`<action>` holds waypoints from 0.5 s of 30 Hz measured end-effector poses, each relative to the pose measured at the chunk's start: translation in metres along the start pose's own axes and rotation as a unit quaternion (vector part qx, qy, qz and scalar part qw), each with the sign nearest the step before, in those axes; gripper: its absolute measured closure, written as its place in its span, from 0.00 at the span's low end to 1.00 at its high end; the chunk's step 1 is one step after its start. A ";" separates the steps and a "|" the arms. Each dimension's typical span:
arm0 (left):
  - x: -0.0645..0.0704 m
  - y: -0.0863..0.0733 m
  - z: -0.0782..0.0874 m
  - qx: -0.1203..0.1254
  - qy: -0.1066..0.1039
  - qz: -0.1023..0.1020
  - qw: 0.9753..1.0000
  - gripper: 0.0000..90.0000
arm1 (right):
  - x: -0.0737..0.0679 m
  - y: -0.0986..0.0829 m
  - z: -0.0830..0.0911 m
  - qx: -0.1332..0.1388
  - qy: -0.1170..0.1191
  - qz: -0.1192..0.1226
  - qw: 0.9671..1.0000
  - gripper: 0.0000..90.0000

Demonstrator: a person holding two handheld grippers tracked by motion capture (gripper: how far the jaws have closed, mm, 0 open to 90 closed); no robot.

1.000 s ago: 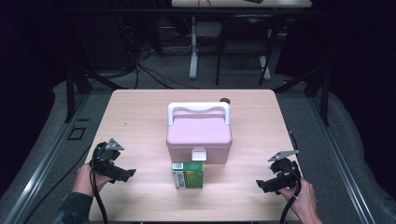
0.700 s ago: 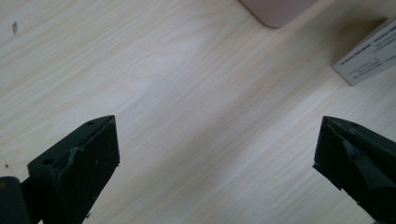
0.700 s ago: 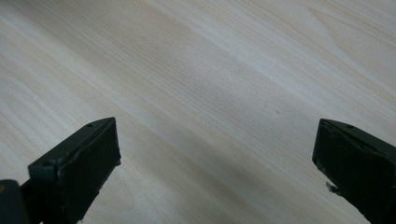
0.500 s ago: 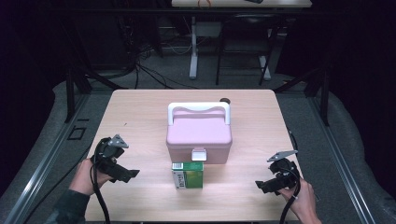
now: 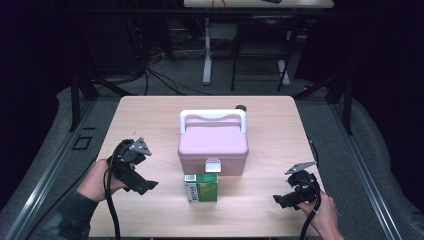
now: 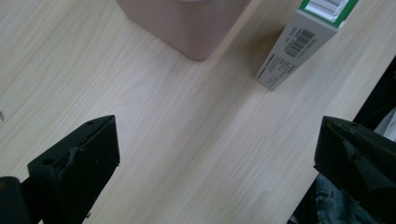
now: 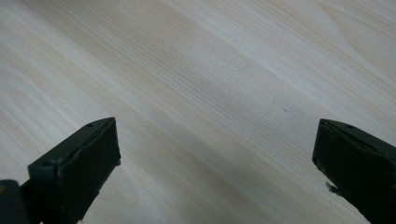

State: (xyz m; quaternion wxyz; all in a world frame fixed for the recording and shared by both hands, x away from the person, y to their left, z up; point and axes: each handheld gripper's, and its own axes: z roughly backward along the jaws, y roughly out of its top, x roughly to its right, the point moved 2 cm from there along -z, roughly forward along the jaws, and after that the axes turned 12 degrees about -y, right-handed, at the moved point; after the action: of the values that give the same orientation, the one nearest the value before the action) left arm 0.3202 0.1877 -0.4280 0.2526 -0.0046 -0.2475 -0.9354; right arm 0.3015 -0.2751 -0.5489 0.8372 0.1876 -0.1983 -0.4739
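From the high view, we see a pink case (image 5: 213, 145) in the middle of the table (image 5: 150, 120). Its white handle (image 5: 213, 116) stands up, and its white latch (image 5: 213, 165) faces us, so we think the lid is shut. A green box (image 5: 201, 187) stands just in front of the case, on our side, right under the latch. We think it waits there so it can go in once the case is open. A small dark thing (image 5: 241, 107) peeks out behind the case; we cannot tell what it is.

Our left gripper (image 5: 145, 185) is to the left of the case, near the box but not touching it. Its jaws point at the box. Our right gripper (image 5: 281, 200) is to the right of the case, well apart from it, down by the near edge. We think it rests there until it is needed.

In the left gripper view, the two black jaws stand wide apart with nothing between them. Past them we see a corner of the case (image 6: 187, 23) and one end of the box (image 6: 303, 42), with a bar code on its side. We think this gripper is lined up to go for the box.

In the right gripper view, the jaws are wide apart too, with bare wood under them. They hold nothing.
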 end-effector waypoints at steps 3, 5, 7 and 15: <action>0.003 0.007 0.003 -0.010 -0.008 -0.013 1.000 0.00 | -0.001 0.000 0.000 0.000 0.001 0.001 1.000 0.00; 0.005 0.012 0.004 -0.014 -0.015 -0.020 1.000 0.00 | -0.001 0.000 -0.001 0.000 0.001 0.000 1.000 0.00; 0.008 0.018 0.005 -0.022 -0.017 -0.030 0.999 0.00 | -0.001 0.000 -0.001 -0.003 0.002 0.002 1.000 0.00; 0.023 0.044 -0.002 -0.059 -0.034 -0.076 0.995 0.00 | -0.001 0.000 -0.002 -0.003 0.002 0.004 1.000 0.00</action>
State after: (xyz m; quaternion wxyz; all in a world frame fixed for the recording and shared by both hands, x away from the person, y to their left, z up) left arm 0.3209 0.1428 -0.4062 0.1714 -0.0324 -0.2005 -0.9640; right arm 0.3019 -0.2741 -0.5505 0.8399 0.1855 -0.1960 -0.4710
